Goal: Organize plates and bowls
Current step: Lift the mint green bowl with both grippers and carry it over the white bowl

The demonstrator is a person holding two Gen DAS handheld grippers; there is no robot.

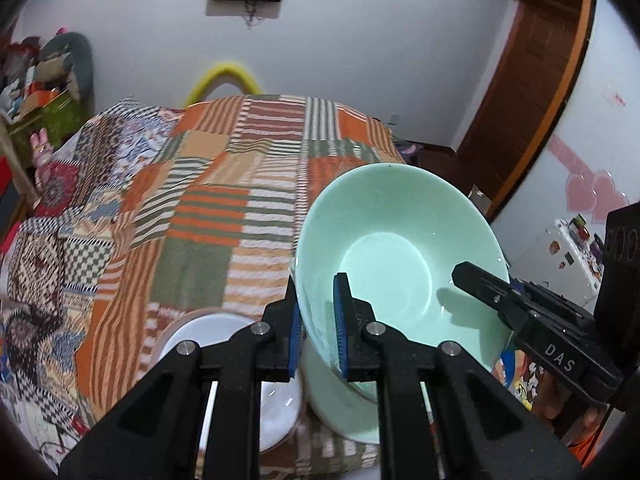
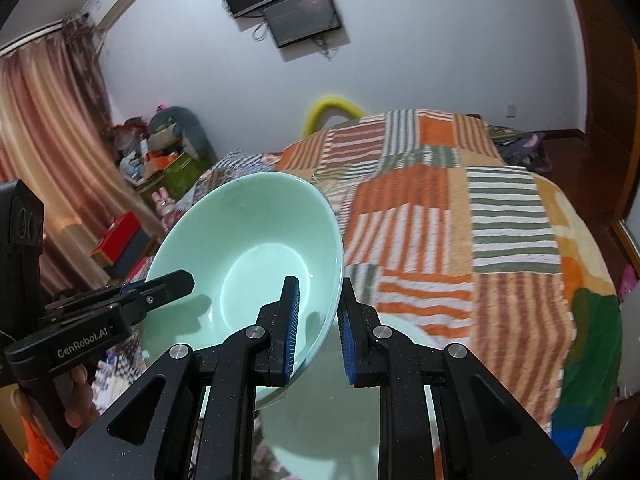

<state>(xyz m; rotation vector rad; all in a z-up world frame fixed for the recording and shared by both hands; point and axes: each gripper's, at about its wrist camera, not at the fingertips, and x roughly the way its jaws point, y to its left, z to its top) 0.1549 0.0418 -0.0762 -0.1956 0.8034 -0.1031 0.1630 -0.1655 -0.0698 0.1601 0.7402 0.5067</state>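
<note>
A patchwork-covered bed (image 1: 224, 200) stands against white walls (image 1: 360, 40); pink curtains (image 2: 44, 128) hang left.

My left gripper (image 1: 318, 316): black plastic linkage arms, silver round pivot screws, blue ribbed pads (image 1: 341, 320). My right gripper (image 2: 318, 316): same build. I see white lettering "DAS" on right unit's side, "GenRobot.AI" on left unit's side. Orange sleeve (image 2: 34, 446) at wrist.

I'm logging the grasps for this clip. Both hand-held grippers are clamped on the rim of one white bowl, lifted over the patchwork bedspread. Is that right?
Not quite: the held bowl is pale green, not white. The left wrist view shows the left hand-held gripper and right hand-held gripper clamped on its rim over the patchwork bedspread. A white bowl sits below, ungripped.
</note>
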